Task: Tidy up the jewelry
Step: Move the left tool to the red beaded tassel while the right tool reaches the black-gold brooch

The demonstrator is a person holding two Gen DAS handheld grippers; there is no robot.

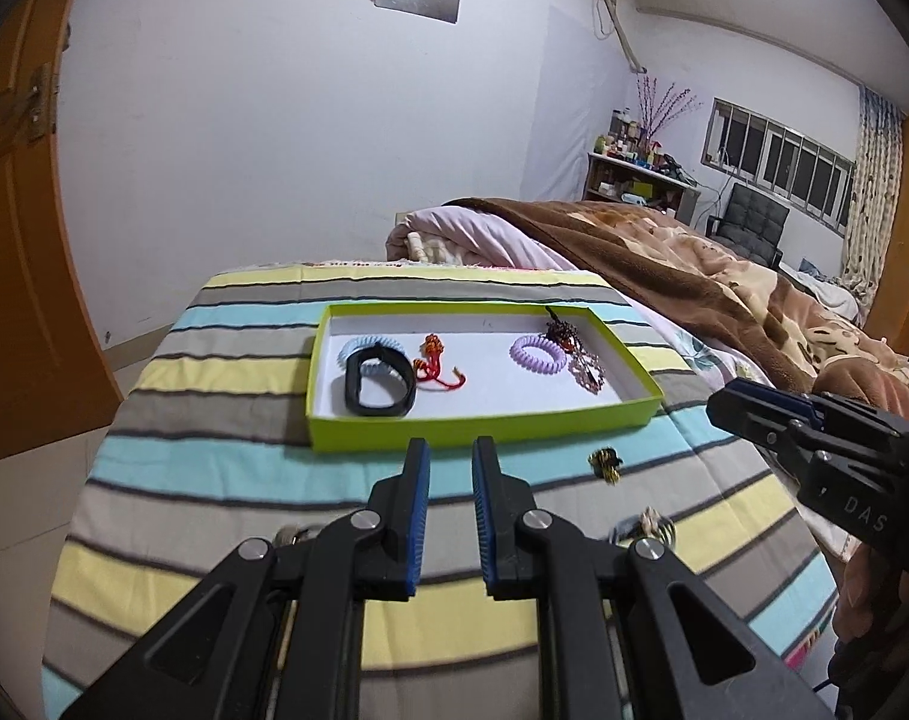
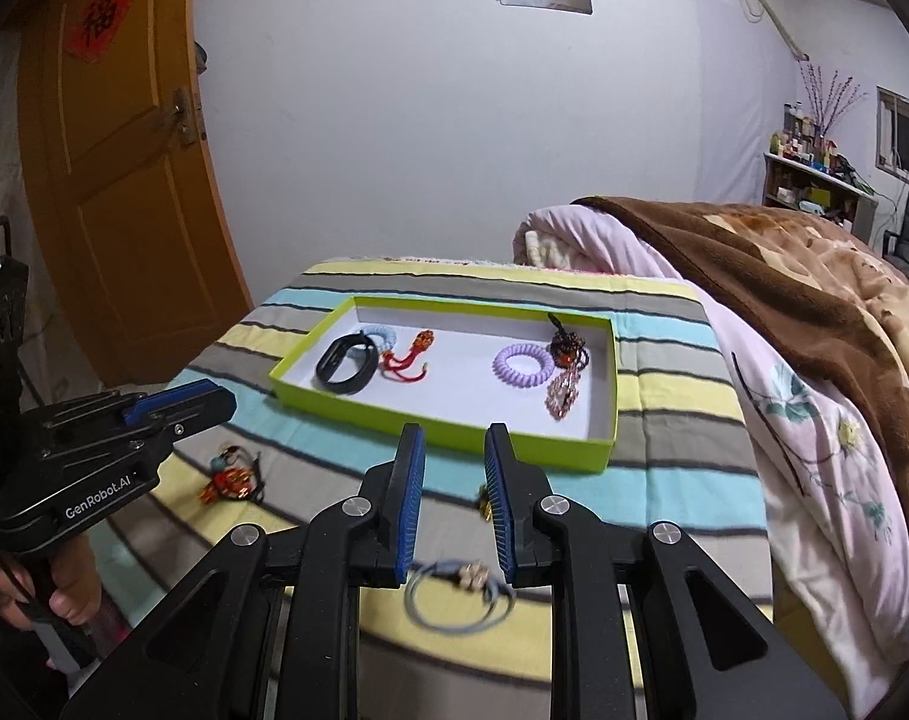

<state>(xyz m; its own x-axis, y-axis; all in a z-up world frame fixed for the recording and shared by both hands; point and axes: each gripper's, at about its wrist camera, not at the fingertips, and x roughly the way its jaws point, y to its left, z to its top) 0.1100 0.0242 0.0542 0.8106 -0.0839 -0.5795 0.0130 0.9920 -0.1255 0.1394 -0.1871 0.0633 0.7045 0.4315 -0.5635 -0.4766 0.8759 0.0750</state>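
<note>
Left tongs (image 1: 451, 456) low over striped sheet (image 1: 214, 456), jaws parted, nothing between. Green tray (image 1: 484, 420) ahead on sheet holds black band (image 1: 379, 384) overlapping blue coil tie (image 1: 370, 354), red knot charm (image 1: 436, 363), purple coil tie (image 1: 538, 351), beaded piece (image 1: 580, 360). Small dark-gold trinket (image 1: 605, 461) lies on sheet near tray. Right tongs (image 1: 724, 405) at right edge; gap not readable.

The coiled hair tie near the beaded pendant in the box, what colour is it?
Light purple, clearest in the right wrist view.
</note>
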